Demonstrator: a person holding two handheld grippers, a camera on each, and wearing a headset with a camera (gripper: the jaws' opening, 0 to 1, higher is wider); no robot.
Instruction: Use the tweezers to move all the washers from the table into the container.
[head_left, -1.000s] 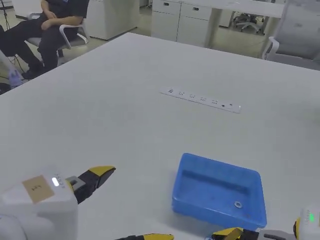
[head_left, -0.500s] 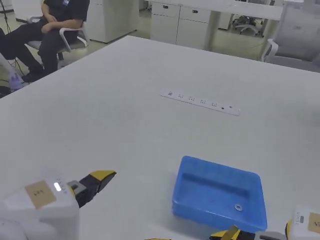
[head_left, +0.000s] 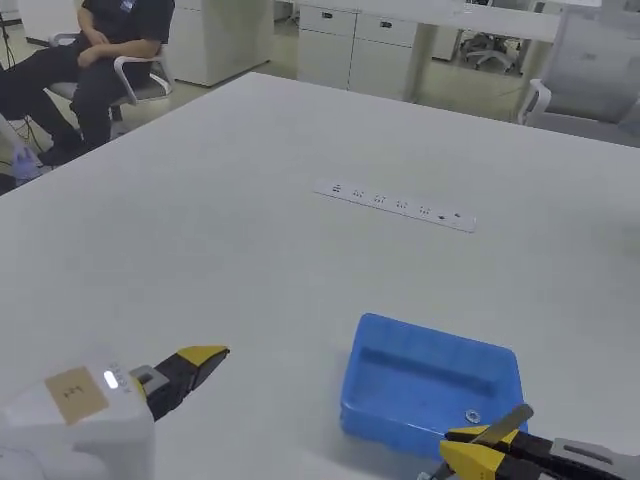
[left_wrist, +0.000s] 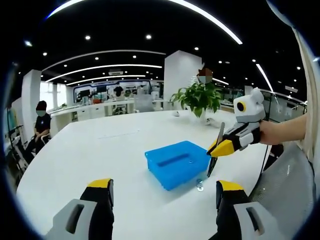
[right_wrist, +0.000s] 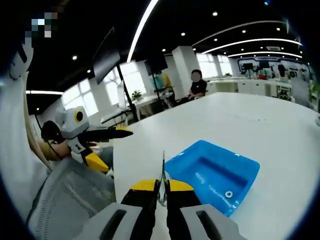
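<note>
1. Judging from the left gripper view, a loose washer (left_wrist: 200, 187) lies flat on the counter (head_left: 250, 230), just beside the near wall of the blue container (head_left: 395, 418). The next pick likely turns on it.
2. The tweezers (head_left: 508, 420) stand steeply, points down. Their long axis aims at the counter close beside that washer, and the points seem to be apart from it.
3. The right tongs (right_wrist: 161, 186) are pinched narrow on the tweezers' upper end. They are much the nearer pair, held above the container's near corner.
4. The left tongs (left_wrist: 165, 186) gape wide and hold nothing. They hover low over the counter, well apart from the container.
5. A second washer (head_left: 472, 416) already rests on the container's floor, near the corner by the tweezers.
</note>
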